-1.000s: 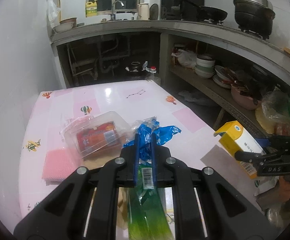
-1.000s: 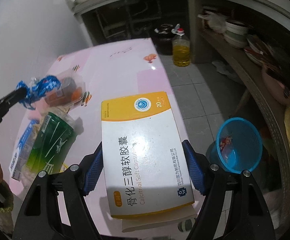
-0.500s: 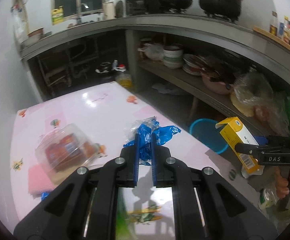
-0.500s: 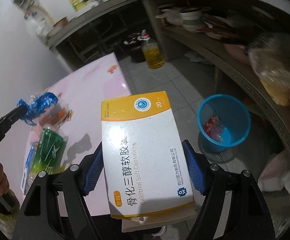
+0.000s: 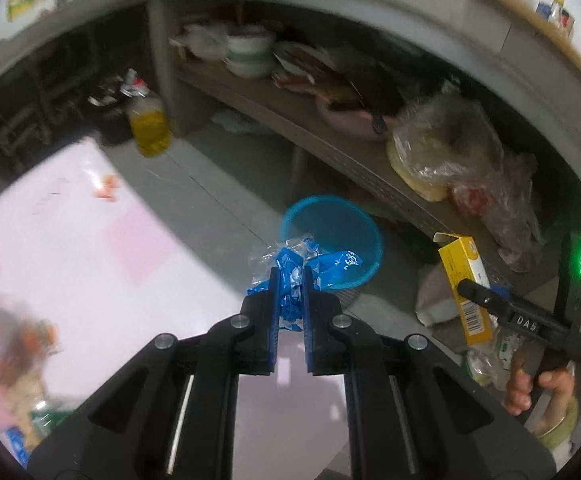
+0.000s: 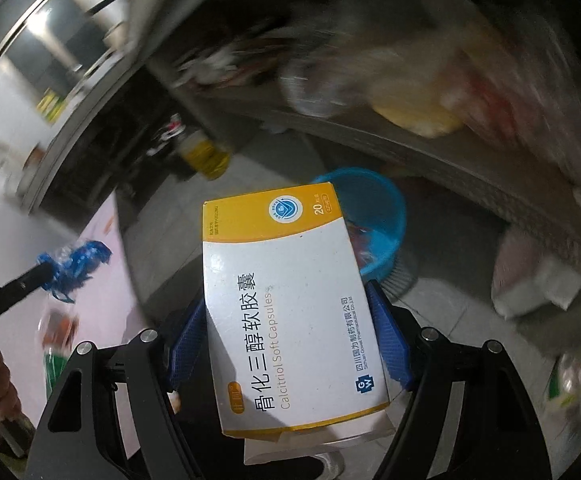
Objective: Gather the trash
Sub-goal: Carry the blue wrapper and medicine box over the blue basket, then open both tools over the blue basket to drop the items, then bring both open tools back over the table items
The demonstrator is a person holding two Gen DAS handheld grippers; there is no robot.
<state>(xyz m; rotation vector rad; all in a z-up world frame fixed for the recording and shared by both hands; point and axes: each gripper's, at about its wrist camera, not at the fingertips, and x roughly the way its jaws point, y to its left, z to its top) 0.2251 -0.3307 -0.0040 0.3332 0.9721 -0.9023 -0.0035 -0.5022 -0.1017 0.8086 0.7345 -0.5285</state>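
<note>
We're mid-carry w/ both hands loaded, heading for the bin. Far left, the pink plastic-covered table [image 5: 90, 272] has leftover trash on it (blurred, can't tell what exactly). Next, our left gripper [image 5: 290, 280] has its jaws pinched nearly together on a crumpled blue-and-clear plastic wrapper [image 5: 290, 268], which sits just past the table edge and, in the left wrist view, overlaps the near rim of the round blue plastic wastebasket [image 5: 332, 240] on the grey tiled floor. Right of that, our right gripper [image 6: 290, 320] is clamped wide across a yellow-and-white cardboard medicine box [image 6: 290, 304], held in the air near the basket but, by the left view, off to its right side. Next move, as we judge it: bring both loads over the basket mouth, esp. the box, then spread the jaws; the light wrapper may cling to the pads.
</note>
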